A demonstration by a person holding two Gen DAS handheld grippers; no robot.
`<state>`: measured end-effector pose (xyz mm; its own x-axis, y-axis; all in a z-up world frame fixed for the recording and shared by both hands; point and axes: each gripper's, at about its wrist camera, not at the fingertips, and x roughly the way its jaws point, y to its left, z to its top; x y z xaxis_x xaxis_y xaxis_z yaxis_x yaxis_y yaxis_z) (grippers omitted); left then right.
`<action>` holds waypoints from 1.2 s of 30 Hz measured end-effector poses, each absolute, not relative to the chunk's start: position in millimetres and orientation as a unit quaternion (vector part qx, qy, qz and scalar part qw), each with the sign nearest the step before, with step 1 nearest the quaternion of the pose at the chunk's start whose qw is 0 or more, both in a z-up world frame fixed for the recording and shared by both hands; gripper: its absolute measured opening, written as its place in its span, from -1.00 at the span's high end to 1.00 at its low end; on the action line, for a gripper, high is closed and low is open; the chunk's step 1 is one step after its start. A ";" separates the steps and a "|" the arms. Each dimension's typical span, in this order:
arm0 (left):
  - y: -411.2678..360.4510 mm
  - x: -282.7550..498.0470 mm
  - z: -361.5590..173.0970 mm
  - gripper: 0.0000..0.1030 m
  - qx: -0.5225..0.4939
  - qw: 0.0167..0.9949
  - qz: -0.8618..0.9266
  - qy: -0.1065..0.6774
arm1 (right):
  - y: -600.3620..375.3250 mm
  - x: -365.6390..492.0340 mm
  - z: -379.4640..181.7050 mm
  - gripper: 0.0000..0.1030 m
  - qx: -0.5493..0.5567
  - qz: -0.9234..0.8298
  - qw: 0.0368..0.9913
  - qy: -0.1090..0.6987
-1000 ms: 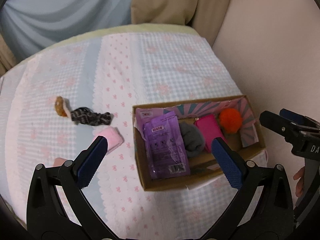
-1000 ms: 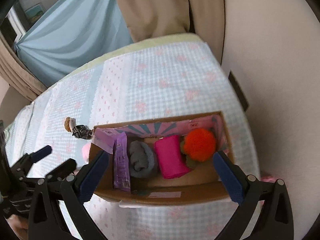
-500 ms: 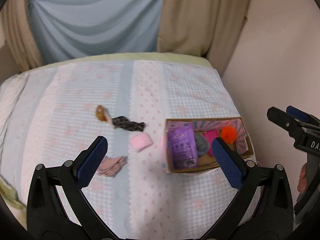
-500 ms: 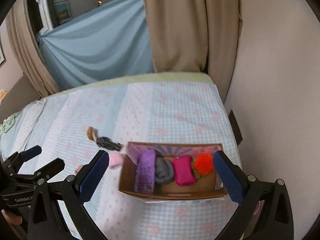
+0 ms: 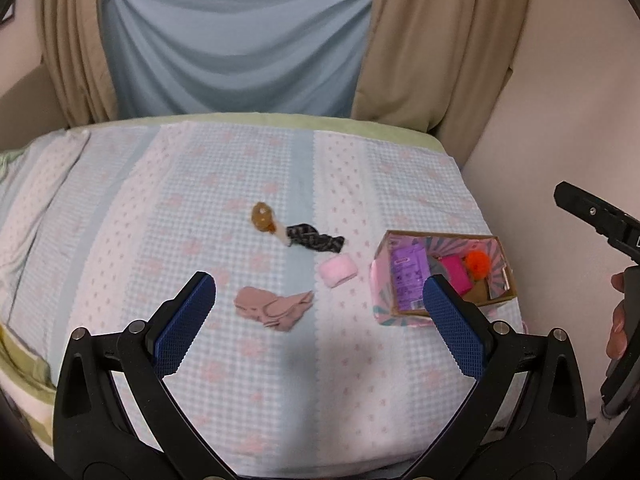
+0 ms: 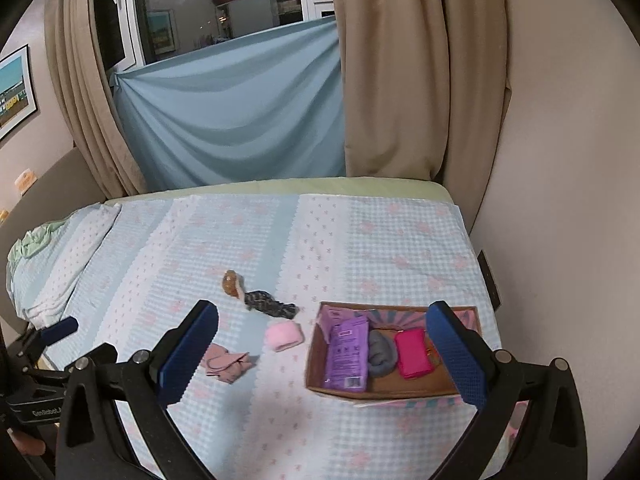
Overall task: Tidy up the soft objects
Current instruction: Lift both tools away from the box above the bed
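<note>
A cardboard box [image 5: 383, 280] [image 6: 316, 360] sits on the bed at the right, holding a purple packet [image 5: 407, 276] [image 6: 347, 352], a grey roll [image 6: 380, 352], a magenta pouch [image 5: 454, 276] [image 6: 413, 353] and an orange pompom [image 5: 477, 262]. Left of it lie a pink roll [image 5: 337, 271] [image 6: 283, 336], a dark patterned sock with a brown toy [image 5: 298, 234] [image 6: 260, 298] and a beige cloth [image 5: 274, 307] [image 6: 226, 363]. My left gripper [image 5: 320, 322] is open and empty, high above the bed. My right gripper [image 6: 322, 354] is open and empty, above the box.
The bed has a blue and pink checked cover [image 5: 200, 200] [image 6: 380, 240]. A wall [image 5: 560, 120] runs along its right side. Curtains [image 6: 392, 80] and a blue drape [image 6: 240, 120] hang behind it. A wall socket [image 6: 490, 280] sits low on the wall.
Both grippers have pulled back and up from the box, so the whole bed and the loose items now show. Both stay open and empty. Nothing on the bed has moved.
</note>
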<state>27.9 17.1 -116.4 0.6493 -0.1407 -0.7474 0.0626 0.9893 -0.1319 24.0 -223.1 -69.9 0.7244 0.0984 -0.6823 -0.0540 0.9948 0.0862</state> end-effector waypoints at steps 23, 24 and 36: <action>121.0 83.6 -152.6 -1.00 0.031 0.892 -0.184 0.412 | -106.9 65.5 -121.3 -1.00 0.059 -0.001 0.915 0.399; 120.6 89.1 -162.1 -1.00 0.042 0.889 -0.197 0.412 | -103.4 71.0 -130.5 -1.00 0.057 -0.001 0.914 0.401; 81.3 150.3 -311.4 -1.00 0.108 0.842 -0.263 0.459 | -83.1 126.7 -271.2 -1.00 0.009 0.004 0.887 0.462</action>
<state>150.3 81.3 -311.4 0.4406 -0.3424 -0.8299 0.5415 0.8387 -0.0586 126.7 -83.1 -271.2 0.5740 0.0165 -0.8187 0.0007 0.9998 0.0207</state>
